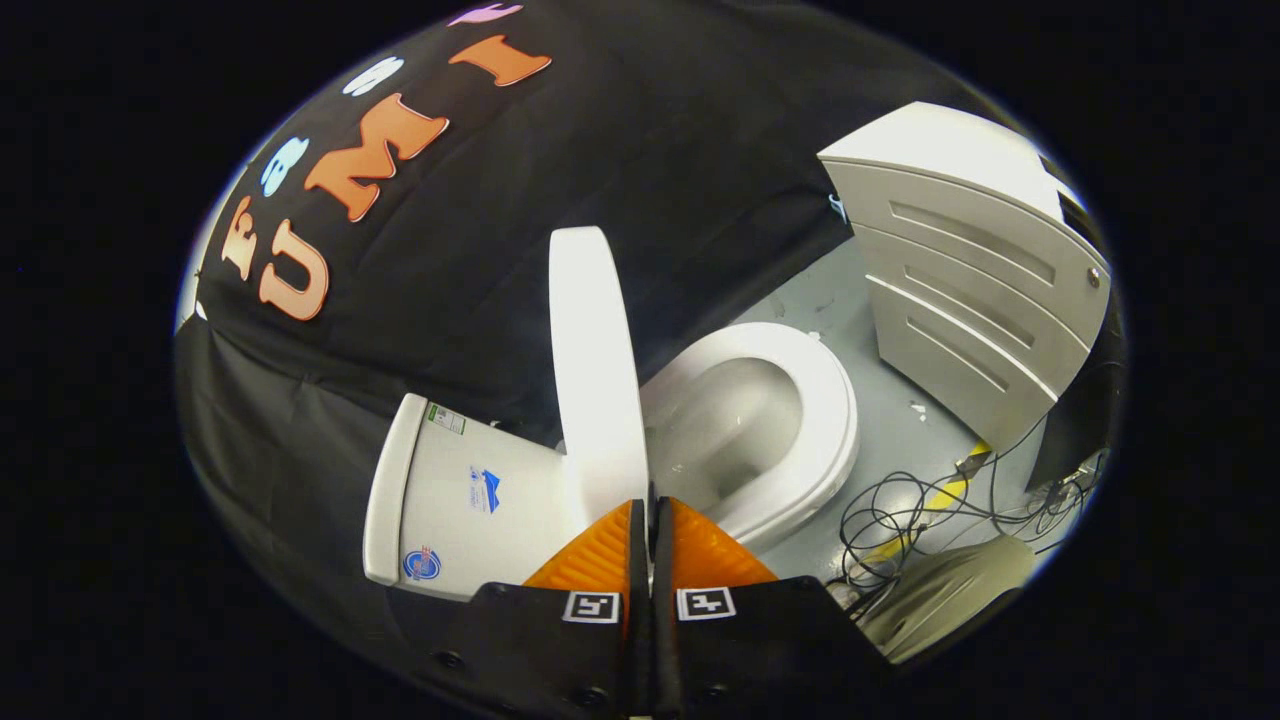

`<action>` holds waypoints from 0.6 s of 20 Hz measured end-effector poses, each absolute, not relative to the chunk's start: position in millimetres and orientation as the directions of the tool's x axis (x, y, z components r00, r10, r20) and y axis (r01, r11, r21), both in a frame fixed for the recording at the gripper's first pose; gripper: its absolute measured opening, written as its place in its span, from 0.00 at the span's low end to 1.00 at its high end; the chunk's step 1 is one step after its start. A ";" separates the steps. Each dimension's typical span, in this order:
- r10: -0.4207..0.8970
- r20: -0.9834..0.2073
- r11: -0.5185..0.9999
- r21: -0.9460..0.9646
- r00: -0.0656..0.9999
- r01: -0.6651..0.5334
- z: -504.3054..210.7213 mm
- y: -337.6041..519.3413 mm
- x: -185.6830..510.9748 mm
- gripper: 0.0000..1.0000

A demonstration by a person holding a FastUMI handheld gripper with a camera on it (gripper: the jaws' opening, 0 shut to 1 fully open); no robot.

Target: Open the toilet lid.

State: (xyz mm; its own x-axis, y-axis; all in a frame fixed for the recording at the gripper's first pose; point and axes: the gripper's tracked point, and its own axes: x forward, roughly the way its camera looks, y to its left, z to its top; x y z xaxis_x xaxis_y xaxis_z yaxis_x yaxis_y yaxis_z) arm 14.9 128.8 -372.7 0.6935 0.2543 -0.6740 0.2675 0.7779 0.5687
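The white toilet lid (595, 360) stands raised off the seat and is seen nearly edge-on. It reaches from my fingertips up toward the black cloth wall. My gripper (648, 510) has its orange fingers (600, 555) pressed almost together, with the lid's rim pinched in the thin gap between them. To one side of the lid, the white seat (832, 400) and the bowl (735, 420) lie uncovered. The white tank (460, 500) with stickers is on the lid's other side.
A white cabinet (970, 280) with grooved drawer fronts stands beyond the toilet on the grey floor (900, 420). A tangle of black cables (900, 515) and a grey rounded object (950, 590) lie on the floor near the seat. Black cloth wall sits behind the tank.
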 end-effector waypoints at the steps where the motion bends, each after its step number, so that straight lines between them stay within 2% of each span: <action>1: 0.256 -0.669 0.778 0.571 0.697 0.262 -368.1 134.3 15.2 0.07; 12: 0.254 -0.657 0.838 0.517 0.710 0.178 -322.1 196.5 12.2 0.07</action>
State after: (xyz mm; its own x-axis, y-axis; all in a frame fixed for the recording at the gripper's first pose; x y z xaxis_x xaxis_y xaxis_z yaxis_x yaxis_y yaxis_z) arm 12.2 196.5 -322.1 0.7102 0.2541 -0.6565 0.1780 0.8375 0.5166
